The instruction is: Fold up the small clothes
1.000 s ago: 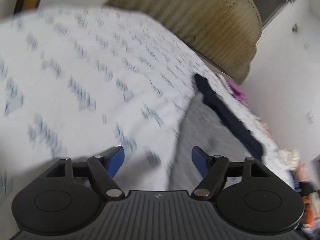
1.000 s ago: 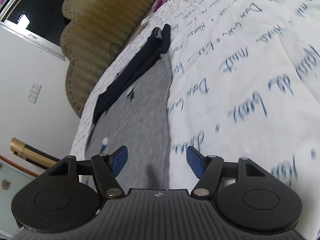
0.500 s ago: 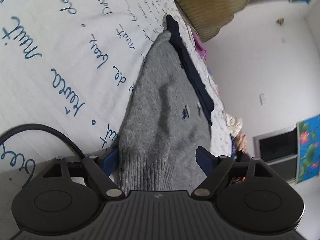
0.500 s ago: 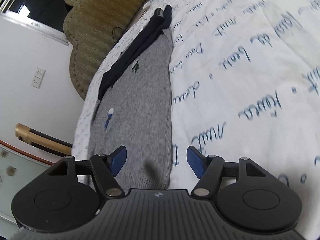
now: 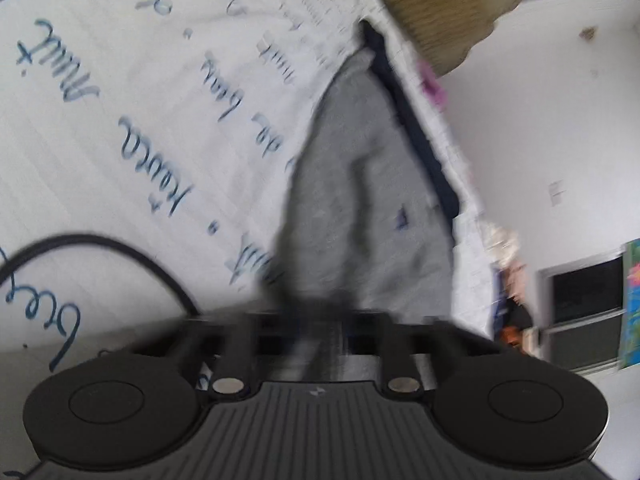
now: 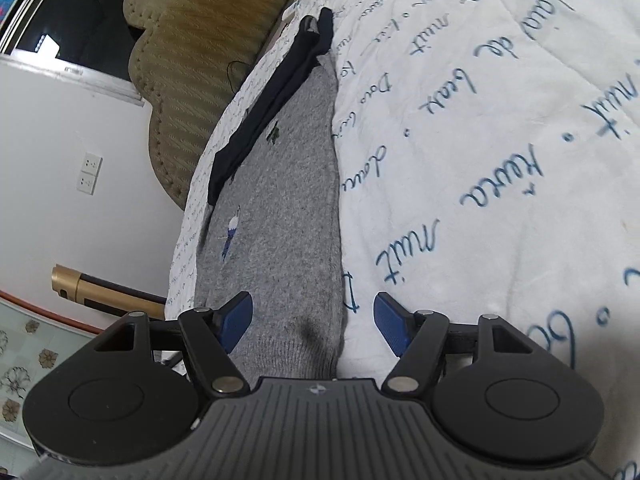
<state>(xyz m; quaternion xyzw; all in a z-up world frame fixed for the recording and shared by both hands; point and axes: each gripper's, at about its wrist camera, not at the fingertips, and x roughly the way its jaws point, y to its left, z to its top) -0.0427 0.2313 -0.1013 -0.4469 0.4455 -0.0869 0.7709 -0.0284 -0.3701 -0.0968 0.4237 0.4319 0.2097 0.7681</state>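
A small grey knit garment (image 6: 280, 200) with little embroidered motifs lies flat on the white bedspread (image 6: 500, 160). A dark navy garment (image 6: 272, 92) lies along its far edge. My right gripper (image 6: 312, 322) is open, its blue pads (image 6: 236, 320) on either side of the grey ribbed hem. In the left wrist view, which is blurred, my left gripper (image 5: 316, 320) has its jaws drawn together on the other hem end of the grey garment (image 5: 360, 200); the navy garment (image 5: 412, 120) runs beside it.
The bedspread (image 5: 120, 80) carries blue handwriting print. A tan padded headboard (image 6: 192, 60) stands beyond the clothes, with a white wall (image 5: 540, 120) and a dark window (image 6: 72, 20). A black cable (image 5: 100, 244) curves at the left. Pink fabric (image 5: 430, 84) lies near the headboard.
My left gripper has swung onto the grey garment's hem and closed on it. My right gripper has moved in until its open jaws straddle the other hem end.
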